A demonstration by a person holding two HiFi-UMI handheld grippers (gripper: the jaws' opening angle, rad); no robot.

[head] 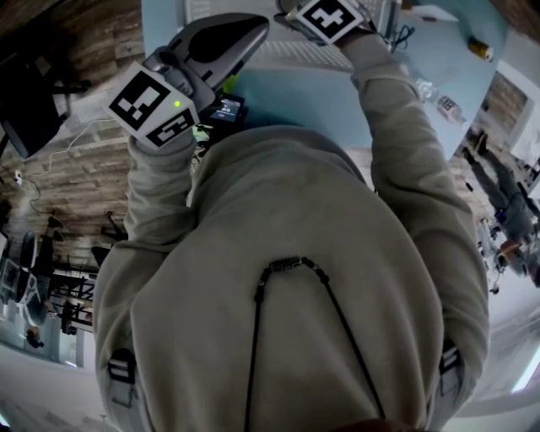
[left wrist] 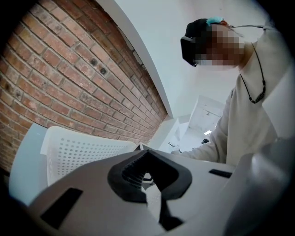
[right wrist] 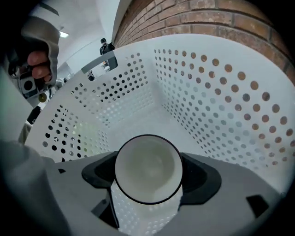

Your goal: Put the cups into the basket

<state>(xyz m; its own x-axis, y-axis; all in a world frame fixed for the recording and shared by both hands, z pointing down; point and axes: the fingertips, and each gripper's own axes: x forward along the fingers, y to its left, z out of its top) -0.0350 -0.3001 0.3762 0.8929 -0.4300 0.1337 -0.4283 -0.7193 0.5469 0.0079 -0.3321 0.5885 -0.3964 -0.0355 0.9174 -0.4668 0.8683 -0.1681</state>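
My right gripper (right wrist: 148, 180) is shut on a white cup (right wrist: 147, 163) with a dark rim, its open mouth facing the camera. It holds the cup inside the white perforated basket (right wrist: 216, 106), above the basket's floor. In the head view only the right gripper's marker cube (head: 329, 18) shows, over the basket (head: 287, 54). My left gripper (head: 240, 38) is raised to the left of the basket; in the left gripper view its jaws (left wrist: 147, 177) stand together with nothing between them, and the basket (left wrist: 78, 152) lies beyond them. No other cup is in view.
The basket stands on a light blue table (head: 329, 97) by a brick wall (left wrist: 69, 78). A clear bottle (head: 440, 103) and a small yellow thing (head: 481, 49) lie at the table's right. A small lit screen (head: 226, 108) sits near the left gripper. A hand (right wrist: 39, 64) grips the left gripper.
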